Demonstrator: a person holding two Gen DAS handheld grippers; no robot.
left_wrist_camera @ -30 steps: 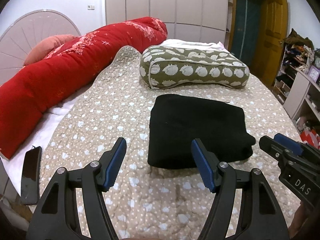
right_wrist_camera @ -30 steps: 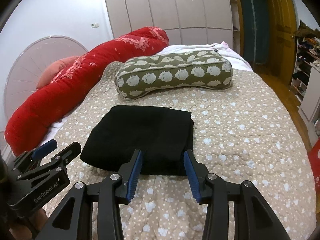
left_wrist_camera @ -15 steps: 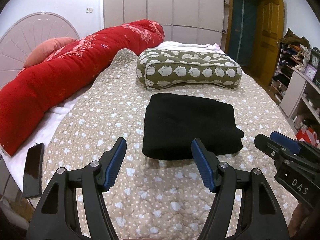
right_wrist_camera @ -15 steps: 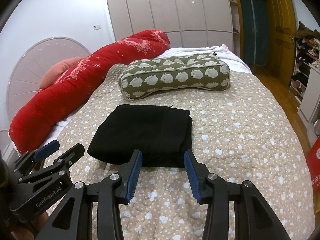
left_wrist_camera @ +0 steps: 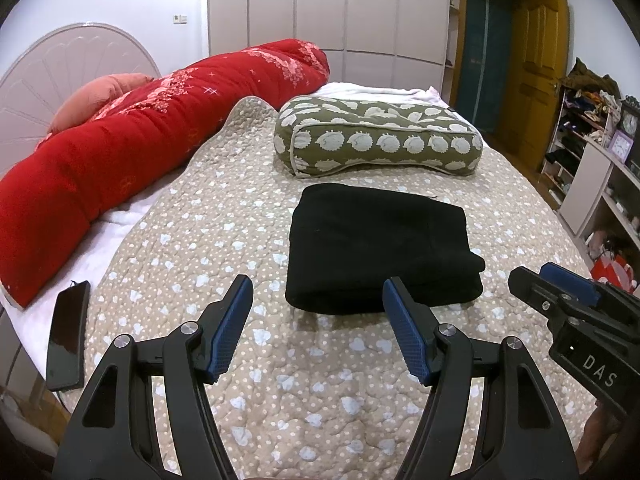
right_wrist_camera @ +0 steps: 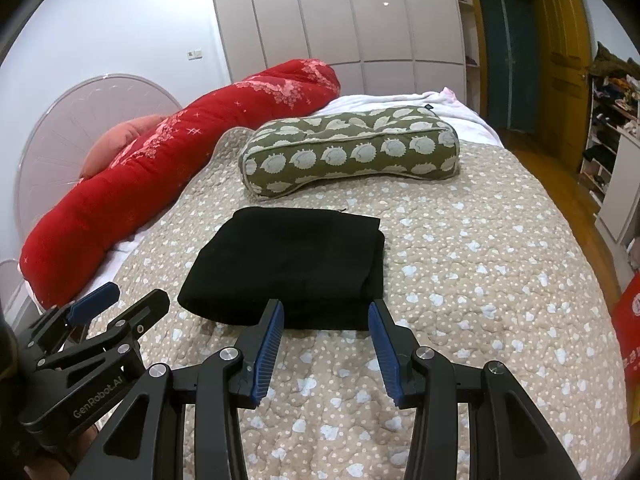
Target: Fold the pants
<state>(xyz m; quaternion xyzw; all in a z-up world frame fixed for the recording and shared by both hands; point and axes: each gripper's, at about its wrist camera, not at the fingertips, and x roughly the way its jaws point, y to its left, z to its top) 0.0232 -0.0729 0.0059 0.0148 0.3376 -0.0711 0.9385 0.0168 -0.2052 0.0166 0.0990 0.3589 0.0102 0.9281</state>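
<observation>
The black pants lie folded into a compact rectangle on the beige heart-print bedspread. My left gripper hangs open just short of their near left corner, with nothing between its blue pads. In the right wrist view, my right gripper is open at the near edge of the pants, its pads apart from the cloth. Each gripper shows in the other's view: the right gripper at the right, the left gripper at the lower left.
A green hedgehog-print pillow lies right behind the pants. A long red bolster runs along the bed's left side. A dark phone rests at the near left edge. Shelves and a red bag stand to the right.
Both grippers have drawn back slightly from the pants, which now sit a little farther off in each view. The jaws stand as wide as before.
</observation>
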